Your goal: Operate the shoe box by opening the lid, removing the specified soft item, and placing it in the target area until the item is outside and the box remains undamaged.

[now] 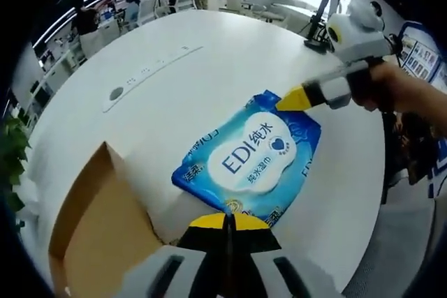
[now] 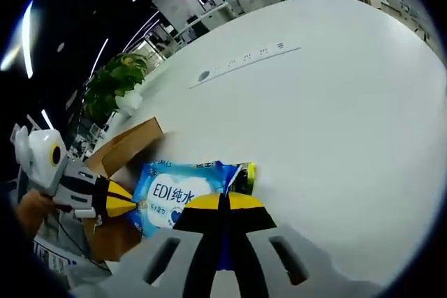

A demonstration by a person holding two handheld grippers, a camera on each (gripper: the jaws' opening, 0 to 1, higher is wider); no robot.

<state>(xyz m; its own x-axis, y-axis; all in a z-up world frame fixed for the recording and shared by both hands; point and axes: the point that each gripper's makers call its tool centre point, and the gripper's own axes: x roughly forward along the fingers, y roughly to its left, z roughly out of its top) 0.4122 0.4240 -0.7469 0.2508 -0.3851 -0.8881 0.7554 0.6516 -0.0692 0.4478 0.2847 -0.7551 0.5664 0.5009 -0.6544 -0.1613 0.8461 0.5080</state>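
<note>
A: How many things sit on the white table [image 1: 209, 75]?

B: Two that matter — one blue wet-wipe pack [image 1: 253, 155] and one brown cardboard shoe box [image 1: 98, 228]. The pack lies flat on the bare tabletop, outside the box and just beside its open edge.

A: And the grippers?

B: Two. In the left gripper view, the left gripper [image 1: 227, 220] has its yellow-tipped jaws pressed together at the pack's near edge; the tips meet on the wrapper's rim, so it appears to pinch the pack. The right gripper [image 1: 297, 99] comes in on the far side of the pack, held by a person's hand [image 1: 391, 88], its yellow tip touching the pack's far corner.

A: Does the right gripper view agree?

B: Yes — there the right gripper's jaws are closed together with the blue edge of the pack caught between them.

A: Anything else around the pack?

B: One long strip of sockets [image 1: 150, 75] set into the table beyond the pack, well apart from it. One potted green plant [image 2: 115, 82] stands past the table's edge behind the box. Several people sit at desks far beyond the table. Nothing lies between the pack and the open tabletop on its far side.
</note>
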